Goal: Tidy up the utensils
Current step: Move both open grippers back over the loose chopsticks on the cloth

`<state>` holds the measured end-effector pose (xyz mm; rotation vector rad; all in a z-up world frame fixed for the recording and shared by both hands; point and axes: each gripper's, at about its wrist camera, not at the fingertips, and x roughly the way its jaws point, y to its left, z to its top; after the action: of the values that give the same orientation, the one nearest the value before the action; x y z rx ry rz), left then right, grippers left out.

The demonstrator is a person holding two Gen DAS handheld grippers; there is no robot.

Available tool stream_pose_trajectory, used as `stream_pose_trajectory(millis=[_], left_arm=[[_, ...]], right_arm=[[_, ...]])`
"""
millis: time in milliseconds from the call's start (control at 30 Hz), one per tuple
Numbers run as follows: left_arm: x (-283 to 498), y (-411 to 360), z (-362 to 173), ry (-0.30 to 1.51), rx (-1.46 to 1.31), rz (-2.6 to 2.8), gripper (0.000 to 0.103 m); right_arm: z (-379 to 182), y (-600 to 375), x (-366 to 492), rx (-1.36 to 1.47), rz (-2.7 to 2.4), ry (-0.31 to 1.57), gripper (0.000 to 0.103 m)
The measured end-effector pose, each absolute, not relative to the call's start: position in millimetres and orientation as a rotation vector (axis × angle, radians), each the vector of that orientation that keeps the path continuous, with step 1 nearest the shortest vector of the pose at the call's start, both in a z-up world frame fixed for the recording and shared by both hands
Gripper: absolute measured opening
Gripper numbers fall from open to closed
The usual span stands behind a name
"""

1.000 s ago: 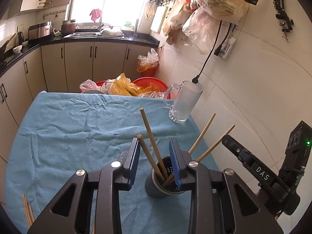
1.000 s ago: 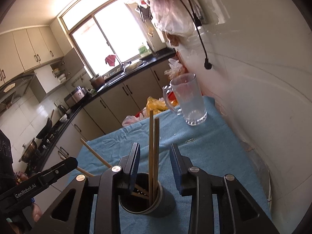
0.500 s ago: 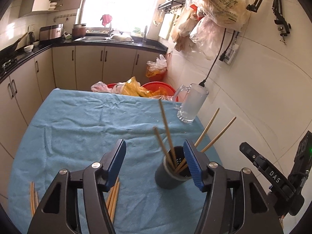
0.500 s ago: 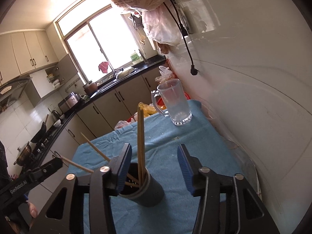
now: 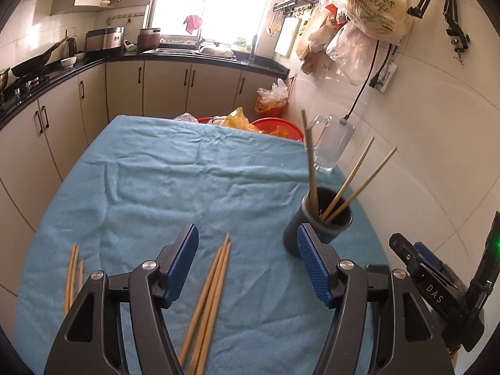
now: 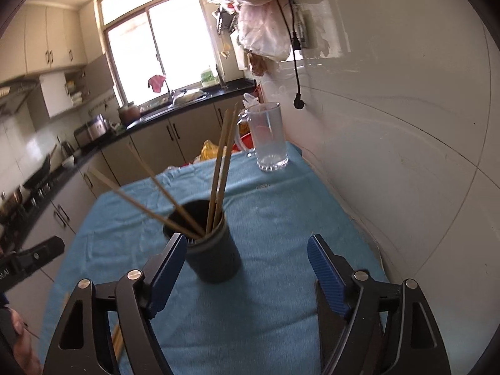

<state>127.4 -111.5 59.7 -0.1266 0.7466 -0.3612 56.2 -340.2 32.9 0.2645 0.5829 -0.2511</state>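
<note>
Both grippers, left (image 5: 247, 262) and right (image 6: 245, 268), have just opened wide, now empty and drawn back from the dark holder (image 5: 318, 222) holding four chopsticks (image 6: 218, 168), while loose chopsticks (image 5: 209, 300) await on the blue cloth (image 5: 175, 181).

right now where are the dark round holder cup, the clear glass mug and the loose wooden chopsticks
dark round holder cup (image 6: 215, 259): right wrist view, front wall
clear glass mug (image 6: 270, 137): right wrist view, body
loose wooden chopsticks (image 5: 209, 300): left wrist view, mid-shafts
</note>
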Motion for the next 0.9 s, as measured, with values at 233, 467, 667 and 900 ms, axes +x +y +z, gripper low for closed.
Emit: stream_pose_trajectory(millis=[233, 467, 667, 900], left_arm=[[102.5, -87.8, 44.4, 0.751, -0.106, -0.331, 0.065], [84.2, -64.2, 34.6, 0.753, -0.092, -0.290, 0.065], [73.9, -31.5, 24.4, 0.766, -0.126, -0.241, 0.065], [66.6, 6.3, 9.0, 0.796, -0.157, -0.185, 0.065]], right_arm=[[18.0, -314.5, 46.4, 0.197, -0.248, 0.616, 0.089], [6.9, -289.9, 39.3, 0.142, -0.244, 0.644, 0.093], [3.8, -268.8, 26.3, 0.101, -0.225, 0.618, 0.097], [0.3, -250.1, 25.7, 0.083, -0.140, 0.651, 0.097]])
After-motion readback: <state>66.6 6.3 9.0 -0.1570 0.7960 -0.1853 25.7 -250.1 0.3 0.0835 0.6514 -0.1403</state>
